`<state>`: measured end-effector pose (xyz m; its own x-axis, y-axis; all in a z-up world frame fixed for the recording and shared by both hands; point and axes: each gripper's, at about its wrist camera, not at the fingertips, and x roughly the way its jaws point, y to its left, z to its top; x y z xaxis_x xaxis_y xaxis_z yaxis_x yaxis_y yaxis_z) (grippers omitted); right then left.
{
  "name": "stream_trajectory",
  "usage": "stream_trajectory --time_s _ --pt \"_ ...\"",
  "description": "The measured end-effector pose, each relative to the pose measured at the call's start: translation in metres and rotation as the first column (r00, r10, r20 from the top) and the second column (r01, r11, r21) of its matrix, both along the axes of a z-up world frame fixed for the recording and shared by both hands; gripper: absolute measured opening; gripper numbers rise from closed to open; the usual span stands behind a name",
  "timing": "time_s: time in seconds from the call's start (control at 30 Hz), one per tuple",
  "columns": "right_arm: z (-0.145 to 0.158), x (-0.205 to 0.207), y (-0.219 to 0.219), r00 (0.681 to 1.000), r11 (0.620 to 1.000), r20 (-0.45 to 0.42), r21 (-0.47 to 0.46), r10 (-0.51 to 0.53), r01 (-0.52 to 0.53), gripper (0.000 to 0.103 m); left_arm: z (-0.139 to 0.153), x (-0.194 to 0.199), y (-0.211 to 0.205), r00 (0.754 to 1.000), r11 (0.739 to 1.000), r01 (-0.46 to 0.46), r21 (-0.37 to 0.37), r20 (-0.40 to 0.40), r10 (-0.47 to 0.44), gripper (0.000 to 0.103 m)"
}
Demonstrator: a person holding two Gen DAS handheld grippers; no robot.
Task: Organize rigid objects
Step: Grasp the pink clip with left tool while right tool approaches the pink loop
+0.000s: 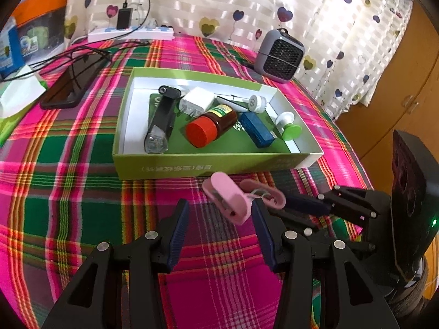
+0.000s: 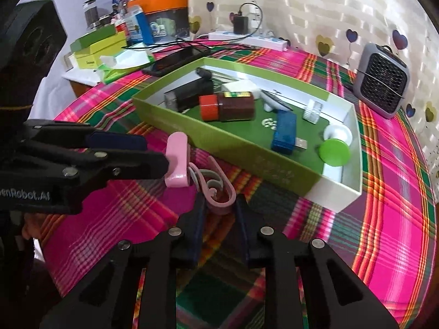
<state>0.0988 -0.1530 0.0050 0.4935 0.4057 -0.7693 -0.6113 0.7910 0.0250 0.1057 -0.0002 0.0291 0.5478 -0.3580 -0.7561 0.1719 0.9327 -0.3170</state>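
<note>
A pink clip (image 2: pixel 216 192) lies on the plaid tablecloth just before the green box (image 1: pixel 192 164). My right gripper (image 2: pixel 219 201) is shut on the clip's curled handle end. My left gripper (image 1: pixel 221 205) stands open, and the clip's wider pink end (image 1: pixel 230 200) sits between its fingertips, close to the right finger (image 1: pixel 260 227) with a gap on the other side. In the box lie a black torch (image 1: pixel 160 120), a white plug (image 1: pixel 197 102), a brown bottle with a red cap (image 1: pixel 211 126), a blue USB stick (image 1: pixel 256 128) and a white-and-green knob (image 1: pixel 289 126).
A grey fan heater (image 1: pixel 279 54) stands behind the box at the right. A dark phone (image 1: pixel 74 82), cables and a white power strip (image 1: pixel 131 33) lie at the back left. Stacked boxes (image 2: pixel 98 46) sit beyond the table's left edge, and a wooden cabinet (image 1: pixel 397 96) is at the right.
</note>
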Motion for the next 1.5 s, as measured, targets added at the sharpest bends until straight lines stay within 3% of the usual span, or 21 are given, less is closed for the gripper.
stream_trajectory --time_s 0.17,0.63,1.1,1.17,1.3,1.5 --pt "-0.001 -0.004 0.001 1.0 1.0 -0.002 0.01 0.003 -0.003 0.023 0.0 0.001 0.0 1.0 1.0 -0.009 0.0 -0.001 0.009 0.046" --pt "0.001 -0.003 -0.026 0.986 0.985 0.021 -0.037 -0.165 0.166 0.023 -0.007 0.01 -0.018 1.0 0.999 0.008 0.031 -0.025 -0.007 0.046" --pt "0.001 -0.007 -0.027 0.988 0.987 0.023 -0.052 -0.153 0.155 0.023 -0.01 0.009 -0.011 0.999 0.995 -0.034 0.096 -0.03 0.037 0.046" --pt "0.001 -0.007 -0.027 0.989 0.987 0.025 -0.052 -0.149 0.15 0.027 -0.009 0.008 -0.009 0.999 0.994 -0.043 0.103 -0.029 0.046 0.046" --pt "0.0 -0.005 -0.026 0.989 0.988 0.025 -0.05 -0.148 0.149 0.052 -0.009 0.008 -0.007 0.998 0.993 -0.044 0.112 -0.032 0.048 0.046" --pt "0.0 -0.001 -0.022 0.989 0.989 0.024 -0.043 -0.143 0.144 0.053 -0.009 0.011 -0.011 0.999 0.992 -0.026 0.123 -0.029 0.03 0.046"
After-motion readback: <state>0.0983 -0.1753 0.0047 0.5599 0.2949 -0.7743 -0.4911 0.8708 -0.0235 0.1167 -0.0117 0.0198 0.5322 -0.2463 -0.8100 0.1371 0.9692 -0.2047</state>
